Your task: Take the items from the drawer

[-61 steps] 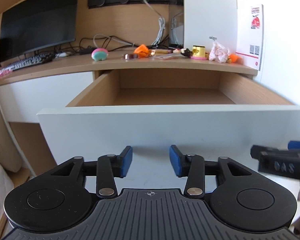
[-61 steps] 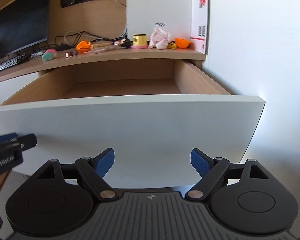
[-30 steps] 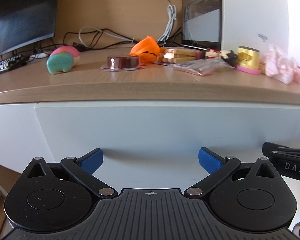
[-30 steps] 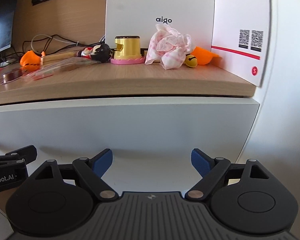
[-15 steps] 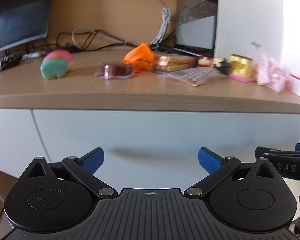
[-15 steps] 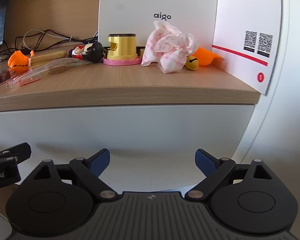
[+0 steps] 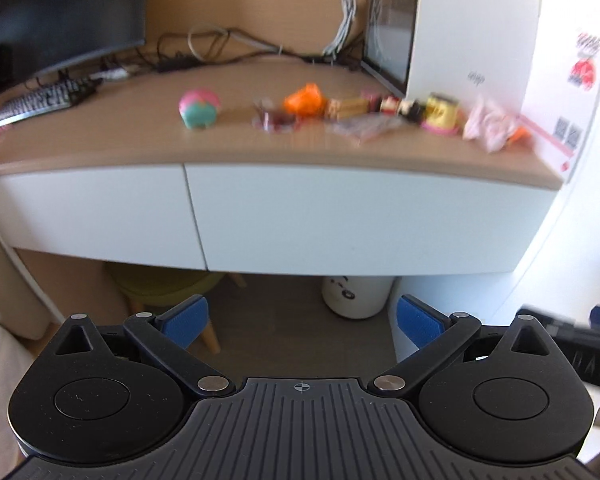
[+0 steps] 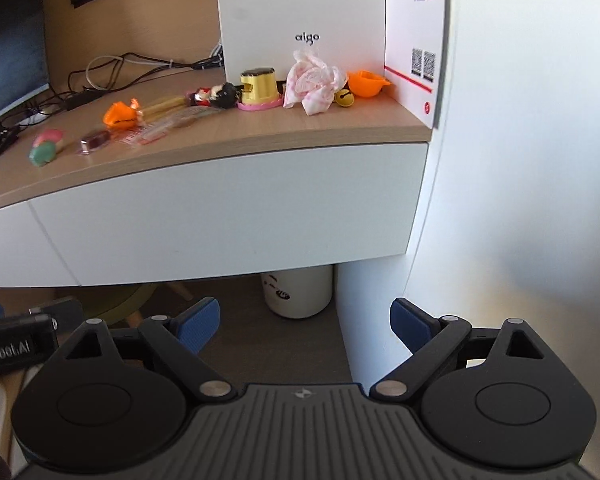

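Note:
The white drawer under the wooden desk is closed, its front flush with the neighbouring panel. Along the desktop lies a row of small items: a pink-and-teal toy, an orange toy, a gold cup on a pink base and a crumpled pink cloth. My left gripper is open and empty, well back from the drawer front. My right gripper is likewise open, empty and clear of the desk.
A white computer case stands at the desk's back right beside a white wall. A monitor and keyboard sit at the left. Under the desk are a white bin and a green stool.
The drawer, open two seconds ago, was pushed shut. Since then both grippers have drawn back and risen, so the desk now looks smaller and its underside shows. The left fingers opened wider.

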### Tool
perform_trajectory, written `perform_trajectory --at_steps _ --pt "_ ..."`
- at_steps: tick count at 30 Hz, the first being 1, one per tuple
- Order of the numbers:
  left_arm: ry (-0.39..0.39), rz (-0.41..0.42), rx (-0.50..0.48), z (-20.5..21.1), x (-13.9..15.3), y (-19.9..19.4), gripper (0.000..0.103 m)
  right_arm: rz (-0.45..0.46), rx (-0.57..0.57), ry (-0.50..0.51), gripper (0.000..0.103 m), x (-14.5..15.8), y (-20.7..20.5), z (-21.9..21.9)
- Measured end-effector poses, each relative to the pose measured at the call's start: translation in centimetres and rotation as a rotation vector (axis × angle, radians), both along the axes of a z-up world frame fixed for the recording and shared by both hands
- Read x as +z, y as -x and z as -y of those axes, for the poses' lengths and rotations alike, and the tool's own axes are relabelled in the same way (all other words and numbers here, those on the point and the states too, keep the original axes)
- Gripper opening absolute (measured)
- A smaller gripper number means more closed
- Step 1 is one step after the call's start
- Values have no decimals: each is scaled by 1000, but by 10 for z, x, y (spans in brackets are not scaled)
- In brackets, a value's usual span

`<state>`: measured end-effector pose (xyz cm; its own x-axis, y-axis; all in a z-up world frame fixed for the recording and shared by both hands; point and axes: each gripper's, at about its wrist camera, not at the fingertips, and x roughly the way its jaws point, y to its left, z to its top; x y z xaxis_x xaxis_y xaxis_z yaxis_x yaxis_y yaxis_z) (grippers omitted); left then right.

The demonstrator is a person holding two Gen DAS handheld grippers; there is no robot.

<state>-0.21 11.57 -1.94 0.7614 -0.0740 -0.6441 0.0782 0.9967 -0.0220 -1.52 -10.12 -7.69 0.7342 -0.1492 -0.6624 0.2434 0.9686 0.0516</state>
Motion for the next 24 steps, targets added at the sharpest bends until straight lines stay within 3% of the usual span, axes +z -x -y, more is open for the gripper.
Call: perform_trajectory --at_steps 5,11,24 --pt "-16 12 -26 1 29 31 103 8 26 26 93 34 37 -5" --pt "6 -40 -31 0 46 55 103 -7 20 28 93 64 61 7" --pt "-17 -96 -47 12 45 53 103 -76 84 30 93 75 48 -1"
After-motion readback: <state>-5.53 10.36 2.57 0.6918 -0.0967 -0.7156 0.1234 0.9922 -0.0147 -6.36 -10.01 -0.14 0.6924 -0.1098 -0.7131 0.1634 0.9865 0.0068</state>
